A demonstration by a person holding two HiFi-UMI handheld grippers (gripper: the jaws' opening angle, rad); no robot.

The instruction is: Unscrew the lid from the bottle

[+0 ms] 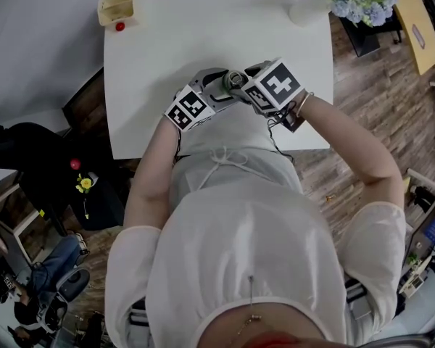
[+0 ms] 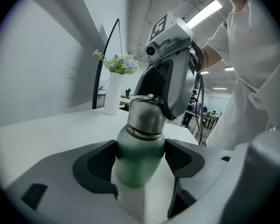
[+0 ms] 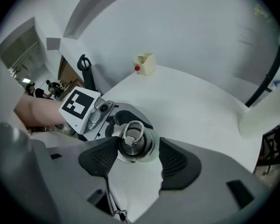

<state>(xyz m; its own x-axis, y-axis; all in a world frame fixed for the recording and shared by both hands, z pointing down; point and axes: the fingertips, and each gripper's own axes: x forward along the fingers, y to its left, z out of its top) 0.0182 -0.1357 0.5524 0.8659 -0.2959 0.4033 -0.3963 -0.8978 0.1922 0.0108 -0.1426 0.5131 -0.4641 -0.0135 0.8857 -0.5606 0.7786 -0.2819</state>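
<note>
Bottle tight in left claw, lid within parted right claw

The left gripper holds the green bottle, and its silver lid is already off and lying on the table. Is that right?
Not quite. The left gripper does hold the green bottle, but its silver lid sits on the bottle, not on the table, between the jaws of the right gripper. The left gripper view shows it.
</note>
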